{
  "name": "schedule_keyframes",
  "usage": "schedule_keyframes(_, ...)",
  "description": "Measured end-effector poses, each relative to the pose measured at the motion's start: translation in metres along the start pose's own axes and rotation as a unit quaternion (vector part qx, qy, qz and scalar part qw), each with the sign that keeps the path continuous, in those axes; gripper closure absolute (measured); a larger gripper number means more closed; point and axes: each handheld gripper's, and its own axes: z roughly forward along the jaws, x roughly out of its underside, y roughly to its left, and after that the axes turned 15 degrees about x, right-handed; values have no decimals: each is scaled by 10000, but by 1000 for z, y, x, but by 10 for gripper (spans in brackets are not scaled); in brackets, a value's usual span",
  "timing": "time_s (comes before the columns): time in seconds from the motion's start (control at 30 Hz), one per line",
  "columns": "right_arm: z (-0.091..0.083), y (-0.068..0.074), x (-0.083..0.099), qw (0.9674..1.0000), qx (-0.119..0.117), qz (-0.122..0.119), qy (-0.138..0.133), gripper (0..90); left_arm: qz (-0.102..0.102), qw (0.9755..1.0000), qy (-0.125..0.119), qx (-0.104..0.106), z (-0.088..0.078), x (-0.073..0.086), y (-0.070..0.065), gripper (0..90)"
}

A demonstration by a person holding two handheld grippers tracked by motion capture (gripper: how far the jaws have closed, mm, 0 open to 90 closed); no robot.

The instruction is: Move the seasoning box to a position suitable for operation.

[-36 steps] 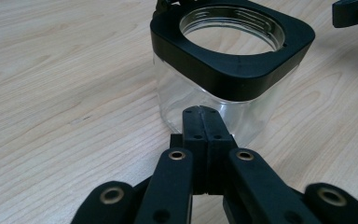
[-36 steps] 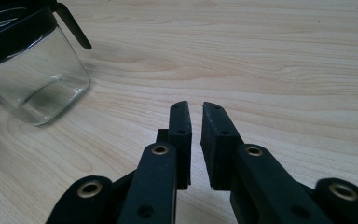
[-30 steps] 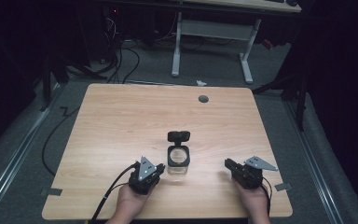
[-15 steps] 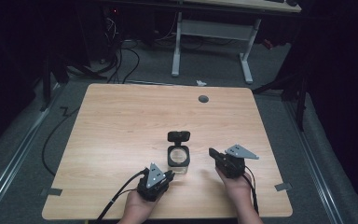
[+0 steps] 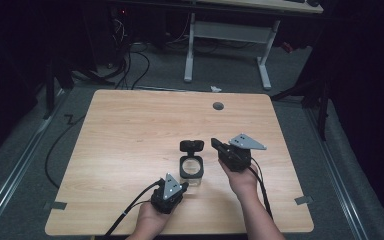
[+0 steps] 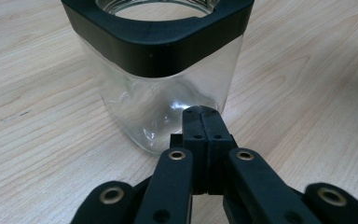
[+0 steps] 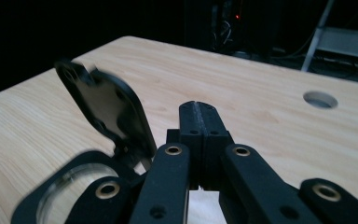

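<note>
Glass jar (image 5: 191,169): a clear, square-shouldered container with a black collar is seen upright near the middle of the front half of the wooden surface (image 5: 130,130); its mouth is uncovered.
Lid (image 5: 192,145): a black flap is hinged at the collar's far edge and is tilted up and back, so the opening is left free; in the right gripper view it (image 7: 105,105) is seen standing just left of the jaws, above the collar.
Long axis: the jar is judged to stand vertical, with the hinge on the side away from the person.
Left gripper (image 5: 182,186): it is held low at the jar's near-left corner, aimed up and to the right at the glass; its jaws are pressed together with nothing between them. In the left gripper view the tips (image 6: 201,114) are seen right at the lower glass wall (image 6: 158,107); whether they touch it cannot be told.
Right gripper (image 5: 215,144): it is carried higher, just to the right of the jar and about level with the lid; its jaws are likewise closed and empty.
Nearer hand: for the jar body the left gripper is judged nearer; for the raised lid, the right.
Deciding relation: the lid lies to the left of the right jaws and slightly beyond them, so a sideways approach from the right is judged to be what the coming move calls for, while the jar body could be steadied from the near-left.
Surroundings: a round cable hole (image 5: 218,106) is set in the surface well beyond the jar.
</note>
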Motion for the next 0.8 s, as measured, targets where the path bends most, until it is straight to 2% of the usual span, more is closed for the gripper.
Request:
schedule_keyframes(0.4,6,19,-29,9996,-171,-70,-221,900,-22,10000,-5,30,0,0,0,900)
schedule_keyframes(0.67,10,27,-26,9994,-260,-162,-160,900,-43,10000,-22,43,1,1,0,900)
schedule_keyframes(0.8,4,29,-19,9993,-307,-171,-141,900,-29,10000,-7,45,1,1,0,900)
